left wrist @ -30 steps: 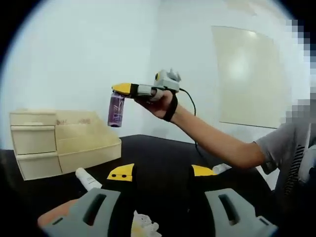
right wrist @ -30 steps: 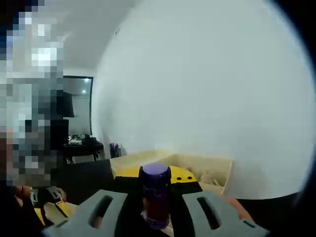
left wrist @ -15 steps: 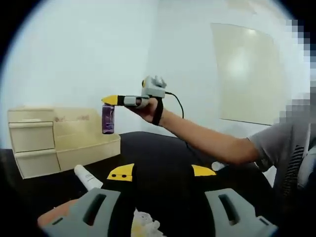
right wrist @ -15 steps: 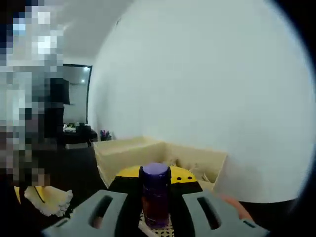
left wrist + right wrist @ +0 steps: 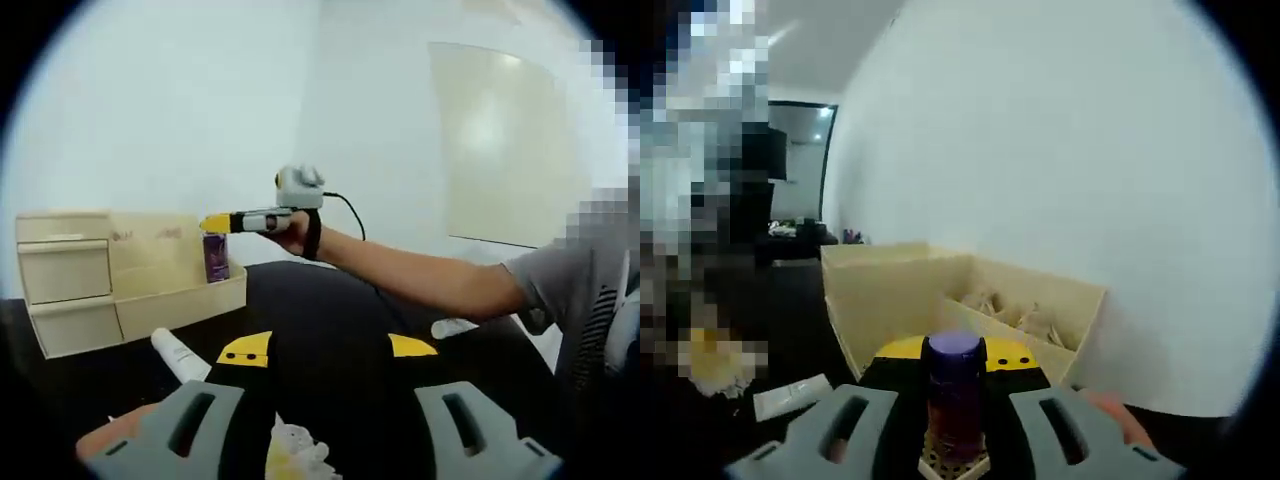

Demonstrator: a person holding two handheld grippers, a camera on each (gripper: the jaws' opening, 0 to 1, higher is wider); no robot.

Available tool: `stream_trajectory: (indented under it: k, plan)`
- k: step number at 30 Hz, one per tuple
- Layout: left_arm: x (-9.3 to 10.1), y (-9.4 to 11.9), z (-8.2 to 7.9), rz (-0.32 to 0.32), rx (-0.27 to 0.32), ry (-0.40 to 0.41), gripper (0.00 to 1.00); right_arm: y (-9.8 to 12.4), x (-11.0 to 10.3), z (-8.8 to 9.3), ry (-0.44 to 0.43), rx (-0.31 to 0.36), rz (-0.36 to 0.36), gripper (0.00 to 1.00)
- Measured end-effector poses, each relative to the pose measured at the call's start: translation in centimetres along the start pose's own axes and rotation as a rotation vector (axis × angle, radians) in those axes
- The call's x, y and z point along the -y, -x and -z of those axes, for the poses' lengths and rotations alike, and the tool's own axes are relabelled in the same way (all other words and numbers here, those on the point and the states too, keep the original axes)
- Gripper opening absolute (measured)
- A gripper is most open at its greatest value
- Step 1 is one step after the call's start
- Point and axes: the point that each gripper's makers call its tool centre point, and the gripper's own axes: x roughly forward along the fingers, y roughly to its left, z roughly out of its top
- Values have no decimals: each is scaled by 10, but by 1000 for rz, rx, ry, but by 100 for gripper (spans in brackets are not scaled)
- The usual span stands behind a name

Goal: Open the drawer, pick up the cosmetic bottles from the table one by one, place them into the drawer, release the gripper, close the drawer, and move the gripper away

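The right gripper (image 5: 956, 420) grips the purple bottle (image 5: 954, 395) upright in its fingers, with the open drawer (image 5: 1020, 310) just ahead at 12 o'clock. The left gripper (image 5: 320, 350) idles with fingers wide over the desk (image 5: 330, 310), a white tube (image 5: 178, 357) at 10 o'clock.

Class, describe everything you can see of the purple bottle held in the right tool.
The purple bottle is a small, translucent violet cylinder with a rounded, lighter purple cap. It stands upright between the jaws of the right tool, which grip its sides. In the left gripper view the bottle hangs below the tool's yellow tip, in front of the cream organizer on the black table.
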Motion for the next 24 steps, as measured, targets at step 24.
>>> stream_trajectory:
  k: [24]
  plan:
    - [-2,0,4,-1,-20,-16,37,-2,-7,30,6,-38,9,16]
